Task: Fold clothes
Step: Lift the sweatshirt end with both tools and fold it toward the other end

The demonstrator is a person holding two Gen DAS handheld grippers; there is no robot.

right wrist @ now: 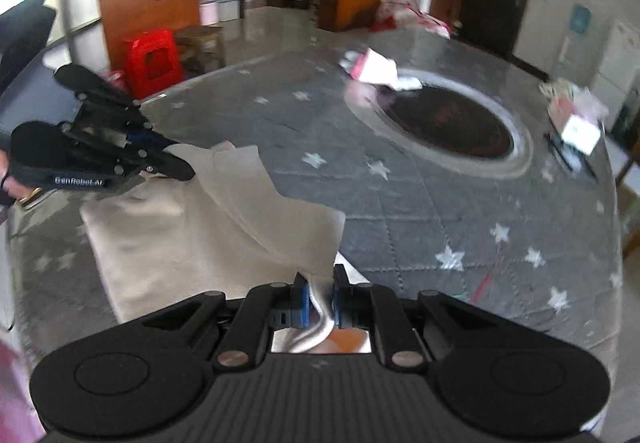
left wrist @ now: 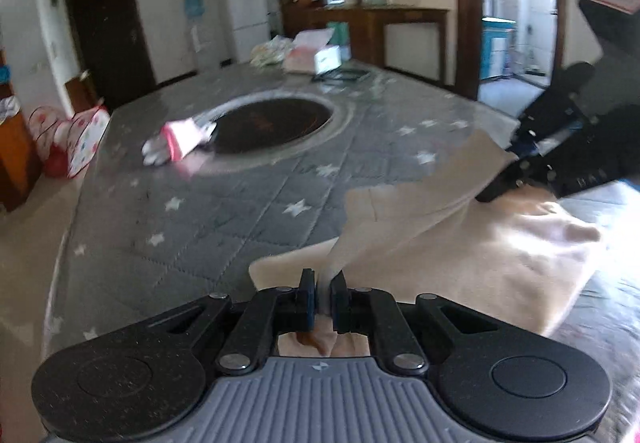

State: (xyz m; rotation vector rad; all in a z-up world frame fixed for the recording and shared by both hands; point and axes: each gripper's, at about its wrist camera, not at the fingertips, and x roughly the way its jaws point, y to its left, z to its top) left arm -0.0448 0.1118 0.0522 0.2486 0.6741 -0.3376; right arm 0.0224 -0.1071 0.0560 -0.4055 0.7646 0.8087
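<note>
A large table (left wrist: 208, 211) fills both views, covered by a grey quilted cloth with white stars under a glossy clear sheet, and with a dark round inset (left wrist: 272, 125) ringed in pale grey at its middle. Around it stand wooden cabinets, a white fridge (left wrist: 246, 13), dark doors and a red plastic stool (right wrist: 154, 59).

The beige garment (left wrist: 460, 243) lies at the near edge of the table, toward the corner nearest the cameras. The left gripper (left wrist: 323, 293) has its blue-padded fingers closed tight on a bunched ridge of the fabric, which rises straight out of the pinch and runs as a taut, lifted fold toward the right gripper (left wrist: 516, 159). In the right wrist view the right gripper (right wrist: 320, 297) likewise has its pads pressed onto a thin twisted strip of the cloth, and the left gripper (right wrist: 160, 159) is seen at the far end of the same raised edge, fingers together on it.

Between the two grips the upper layer hangs as a slanted sheet above the rest, which lies flat on the table in a roughly rectangular shape. The fabric looks soft, matte and slightly fuzzy, creased along the lifted fold, with bright light washing out one side.

A small pink and white item (left wrist: 180, 139) lies at the rim of the round inset, well apart from the garment. Pale boxes and papers (left wrist: 316, 53) sit at the far edge.
</note>
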